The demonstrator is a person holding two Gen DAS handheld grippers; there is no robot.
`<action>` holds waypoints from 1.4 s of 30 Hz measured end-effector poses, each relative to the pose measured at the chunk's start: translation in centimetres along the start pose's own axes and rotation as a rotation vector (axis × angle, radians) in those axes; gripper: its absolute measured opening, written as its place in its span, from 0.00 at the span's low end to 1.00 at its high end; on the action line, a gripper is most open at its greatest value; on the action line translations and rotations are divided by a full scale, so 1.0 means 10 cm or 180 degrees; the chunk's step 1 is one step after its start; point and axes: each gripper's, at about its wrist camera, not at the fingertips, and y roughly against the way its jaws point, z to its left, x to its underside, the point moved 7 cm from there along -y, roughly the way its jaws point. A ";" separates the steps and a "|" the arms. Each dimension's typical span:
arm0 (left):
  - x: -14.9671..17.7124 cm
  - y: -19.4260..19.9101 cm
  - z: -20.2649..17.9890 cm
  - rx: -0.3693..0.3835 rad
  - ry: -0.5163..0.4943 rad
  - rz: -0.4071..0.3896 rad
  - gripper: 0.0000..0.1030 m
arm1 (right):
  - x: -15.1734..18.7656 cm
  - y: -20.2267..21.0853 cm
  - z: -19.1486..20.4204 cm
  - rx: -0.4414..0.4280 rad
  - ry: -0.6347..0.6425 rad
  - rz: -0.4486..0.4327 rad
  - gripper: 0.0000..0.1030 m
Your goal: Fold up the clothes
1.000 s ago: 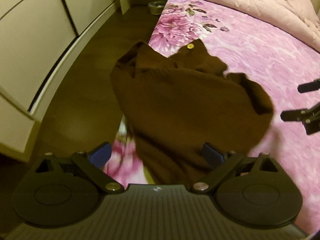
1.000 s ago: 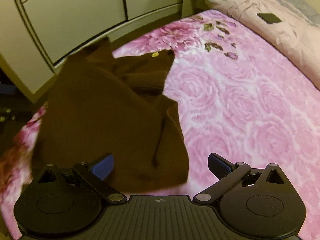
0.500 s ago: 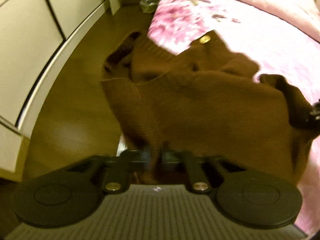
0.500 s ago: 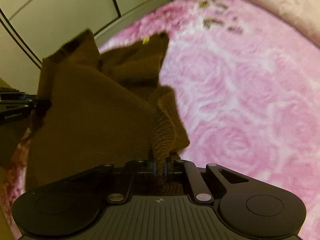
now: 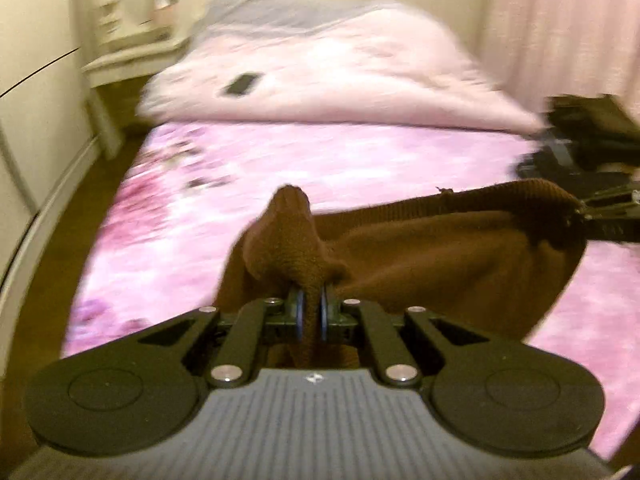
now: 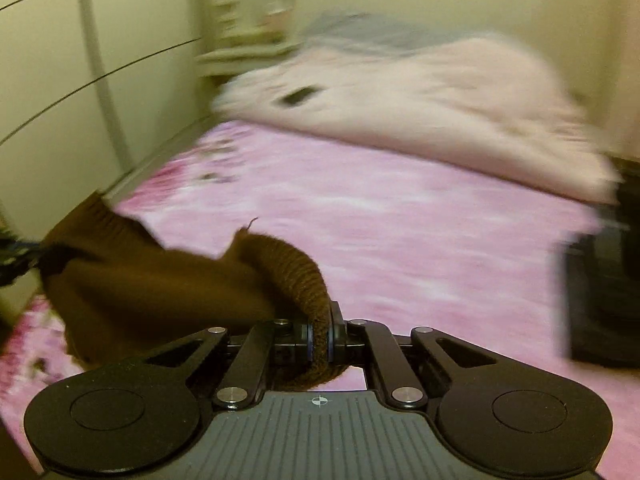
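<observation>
A brown knitted sweater (image 5: pixel 440 264) hangs stretched between both grippers above the pink flowered bed cover (image 5: pixel 320 168). My left gripper (image 5: pixel 312 314) is shut on one bunched corner of it. My right gripper (image 6: pixel 320 338) is shut on the ribbed hem (image 6: pixel 296 268) of the same sweater (image 6: pixel 132 292). In the left wrist view the right gripper (image 5: pixel 592 208) appears at the right edge, pinching the far end. In the right wrist view the left gripper (image 6: pixel 24 256) shows at the left edge, partly hidden by cloth. Both views are blurred by motion.
A pale pink quilt (image 5: pixel 340 76) is heaped across the far end of the bed, with a dark flat object (image 5: pixel 240 85) lying on it. Cream cabinets (image 6: pixel 48 80) run along the left. A dark object (image 6: pixel 604 300) sits at the right edge.
Both grippers went from open to shut on the sweater's edge and lifted it off the bed. The views swung up from the bedside and floor toward the quilt.
</observation>
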 end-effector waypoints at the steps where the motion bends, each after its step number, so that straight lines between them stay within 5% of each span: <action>1: -0.02 0.03 -0.36 0.0123 -0.0037 -0.0014 0.05 | 0.16 0.17 -0.29 0.0165 -0.0098 0.0030 0.04; 5: 0.29 -0.08 -1.80 0.0807 -0.0211 0.0294 0.18 | 0.94 0.60 -1.19 0.0770 -0.0541 0.0348 0.06; 7: 0.56 -0.12 -2.28 0.1025 -0.0369 0.0505 0.30 | 1.38 0.72 -1.50 0.1037 -0.0742 0.0578 0.51; 9: 0.86 -0.15 -2.52 0.1086 -0.0502 0.0705 0.38 | 1.69 0.84 -1.58 0.1134 -0.0838 0.0663 0.70; 14: 1.22 -0.31 -2.38 0.0926 -0.0500 0.0981 0.40 | 2.06 0.85 -1.29 0.0901 -0.0885 0.0863 0.70; 25: 1.36 -0.80 -1.63 0.0500 -0.0254 0.1212 0.47 | 1.48 -0.31 -0.54 0.0070 0.0168 0.0899 0.70; 33: 1.07 -1.29 -2.42 0.0824 -0.0379 0.1036 0.48 | 1.15 -1.22 -1.04 -0.0314 0.0899 0.0856 0.70; 37: 1.03 -1.77 -2.87 0.0704 -0.0247 0.1060 0.47 | 1.02 -1.57 -1.36 -0.0493 0.1138 0.0867 0.70; 41: 1.12 -2.28 -3.12 0.0612 0.0002 0.1367 0.29 | 0.96 -1.70 -1.52 -0.0635 0.1127 0.0898 0.70; 42: 1.15 -2.29 -3.17 0.0622 -0.0009 0.1430 0.06 | 0.94 -1.73 -1.56 -0.0669 0.1117 0.0908 0.70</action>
